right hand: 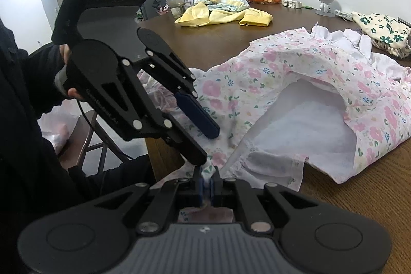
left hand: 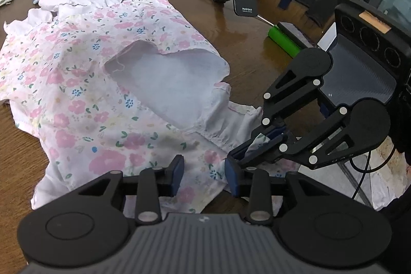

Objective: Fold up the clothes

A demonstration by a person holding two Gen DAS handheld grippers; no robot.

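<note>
On the table (left hand: 244,25), one floral dress (left hand: 90,84): right claw (right hand: 206,186) pinching its edge, left claw (left hand: 204,176) agape.

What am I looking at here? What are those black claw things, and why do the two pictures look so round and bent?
Each black claw is a hand-held gripper with two fingers, worked by a person; no robot arm is involved. A wide-angle camera on each looks along its fingers, which bends the picture. One picture comes from the left gripper, whose fingers are open above a floral garment lying crumpled on a wooden table. The other comes from the right gripper, which is shut on an edge of that garment. Yellow clothes and a flower-print pouch lie further back.
</note>
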